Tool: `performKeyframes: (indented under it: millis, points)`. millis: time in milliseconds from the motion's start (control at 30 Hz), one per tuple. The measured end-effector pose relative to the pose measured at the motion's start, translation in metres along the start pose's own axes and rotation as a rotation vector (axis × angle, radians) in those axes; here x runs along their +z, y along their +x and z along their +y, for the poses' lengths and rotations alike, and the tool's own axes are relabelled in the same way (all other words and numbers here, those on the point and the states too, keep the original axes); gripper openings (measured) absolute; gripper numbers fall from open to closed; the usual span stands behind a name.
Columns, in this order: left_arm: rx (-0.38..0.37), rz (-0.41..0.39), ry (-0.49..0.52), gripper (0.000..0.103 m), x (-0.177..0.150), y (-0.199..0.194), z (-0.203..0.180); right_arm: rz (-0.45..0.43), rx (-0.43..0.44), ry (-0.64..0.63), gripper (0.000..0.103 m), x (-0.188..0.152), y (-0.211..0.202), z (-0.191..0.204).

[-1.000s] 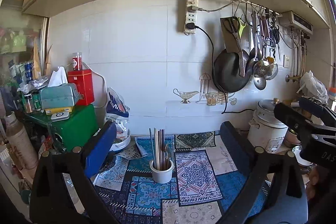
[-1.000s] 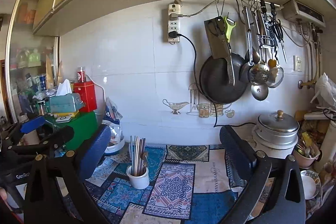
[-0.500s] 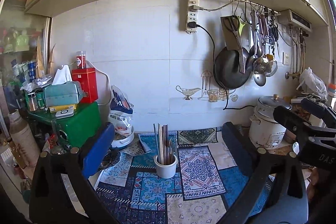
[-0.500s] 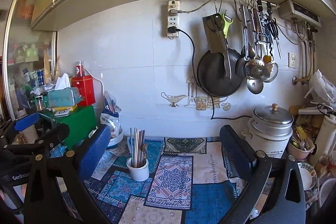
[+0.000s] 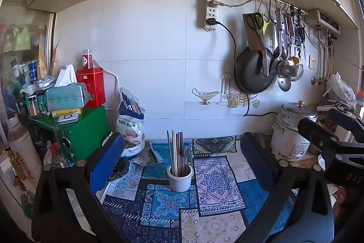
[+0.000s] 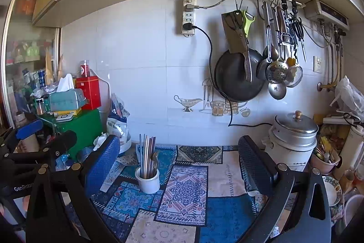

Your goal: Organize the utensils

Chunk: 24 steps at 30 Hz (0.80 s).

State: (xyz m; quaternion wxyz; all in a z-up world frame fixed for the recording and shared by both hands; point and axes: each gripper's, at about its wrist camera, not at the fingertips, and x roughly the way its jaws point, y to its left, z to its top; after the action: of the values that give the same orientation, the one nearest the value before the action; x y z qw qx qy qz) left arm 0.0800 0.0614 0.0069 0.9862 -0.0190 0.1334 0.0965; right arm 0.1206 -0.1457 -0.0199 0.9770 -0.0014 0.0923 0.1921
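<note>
White wall tiles back a table [image 5: 211,227] spread with patterned cloth, where a white cup [image 5: 180,179] holds chopsticks [image 5: 176,152] while left tool [image 5: 182,165] and right tool [image 6: 179,165] hover spread apart, empty.

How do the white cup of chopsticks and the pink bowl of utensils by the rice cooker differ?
The white cup stands out in the open on the patterned mat; the pink bowl is wedged among clutter at the far right, beside the rice cooker. The cup's chopsticks stand upright in a tight bundle; the bowl's utensils lie jumbled and low. Both hold utensils, and neither is held.
</note>
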Motion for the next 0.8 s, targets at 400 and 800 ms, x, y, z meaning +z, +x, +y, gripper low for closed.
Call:
performKeyframes:
  millis: [400,800]
  points:
    - [-0.004,0.013,-0.009,0.102,0.001,0.009,0.002,0.007,0.000,0.001,0.103,0.002,0.004,0.001]
    - [-0.017,0.024,-0.018,0.102,0.000,0.014,-0.002,0.013,0.000,0.008,0.103,0.003,0.005,-0.005]
